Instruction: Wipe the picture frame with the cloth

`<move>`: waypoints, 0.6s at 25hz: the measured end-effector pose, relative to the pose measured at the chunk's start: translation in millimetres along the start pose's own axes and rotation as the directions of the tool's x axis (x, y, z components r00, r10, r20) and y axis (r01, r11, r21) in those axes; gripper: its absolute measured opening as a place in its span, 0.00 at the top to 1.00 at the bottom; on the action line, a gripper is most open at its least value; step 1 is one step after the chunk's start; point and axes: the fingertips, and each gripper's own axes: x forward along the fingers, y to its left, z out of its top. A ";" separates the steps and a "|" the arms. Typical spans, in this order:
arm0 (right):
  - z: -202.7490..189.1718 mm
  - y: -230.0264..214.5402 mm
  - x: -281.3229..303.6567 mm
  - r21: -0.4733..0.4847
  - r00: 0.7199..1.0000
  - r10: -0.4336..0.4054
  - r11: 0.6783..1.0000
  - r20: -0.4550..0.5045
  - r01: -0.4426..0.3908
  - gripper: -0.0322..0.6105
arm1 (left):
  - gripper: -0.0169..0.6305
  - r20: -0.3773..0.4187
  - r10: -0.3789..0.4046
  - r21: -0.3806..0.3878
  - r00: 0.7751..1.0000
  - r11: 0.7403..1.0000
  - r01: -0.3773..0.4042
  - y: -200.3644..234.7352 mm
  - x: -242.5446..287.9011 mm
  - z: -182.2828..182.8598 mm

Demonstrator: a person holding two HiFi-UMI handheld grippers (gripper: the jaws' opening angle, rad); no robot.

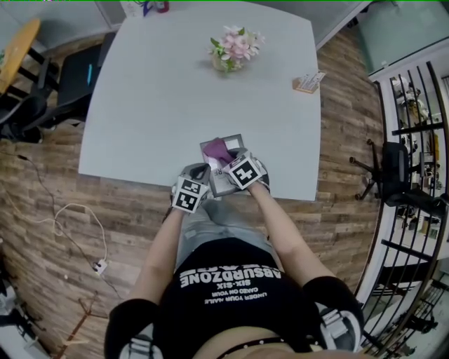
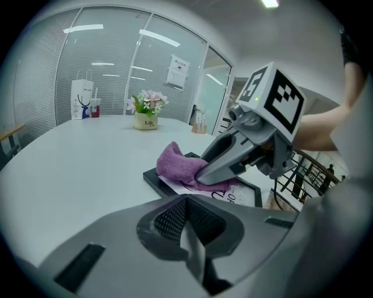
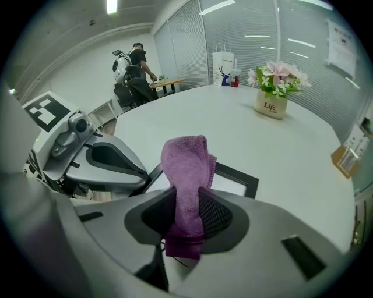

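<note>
A black picture frame (image 1: 223, 184) lies flat at the near edge of the white table (image 1: 154, 105). My right gripper (image 1: 226, 157) is shut on a purple cloth (image 1: 217, 148) and holds it down on the frame's glass. In the right gripper view the cloth (image 3: 185, 174) stands up between the jaws over the frame (image 3: 242, 176). My left gripper (image 1: 199, 173) sits just left of the frame, shut with nothing between its jaws. The left gripper view has the frame (image 2: 160, 180) and cloth (image 2: 176, 163) ahead of those jaws, with the right gripper (image 2: 205, 173) pressing on them.
A flower pot (image 1: 233, 50) stands at the table's far middle and a small card holder (image 1: 307, 83) at its right edge. A paper bag (image 1: 140, 7) is at the far edge. A black chair (image 1: 391, 170) and metal railing stand to the right. A person (image 3: 137, 63) stands far back.
</note>
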 end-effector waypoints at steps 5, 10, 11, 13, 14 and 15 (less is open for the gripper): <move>-9.1 -22.0 -10.3 0.017 0.998 -0.058 0.998 -0.003 0.058 0.76 | 0.95 -0.007 -0.005 0.002 1.000 1.000 0.005 -0.6 -1.0 -0.1; -13.2 -34.0 -19.3 0.070 0.997 -0.077 0.995 -0.009 0.078 0.76 | 0.95 -0.016 0.002 0.015 1.000 1.000 -0.001 -1.0 -2.0 0.3; -13.7 -35.9 -20.6 0.074 0.996 -0.086 0.994 -0.010 0.086 0.76 | 0.95 -0.020 0.005 0.020 1.000 1.000 -0.004 -1.2 -2.0 0.6; -14.9 -38.0 -21.9 0.075 0.995 -0.101 0.992 -0.011 0.102 0.76 | 0.95 -0.029 0.013 0.035 1.000 0.999 -0.012 -1.7 -1.7 0.9; -15.1 -37.4 -22.0 0.076 0.995 -0.101 0.992 -0.010 0.101 0.76 | 0.95 -0.031 0.017 0.041 0.999 0.999 -0.016 -1.6 -1.6 0.8; -15.4 -36.3 -21.9 0.079 0.995 -0.099 0.992 -0.008 0.099 0.76 | 0.95 -0.033 0.020 0.043 0.999 0.999 -0.018 -1.2 -1.5 0.5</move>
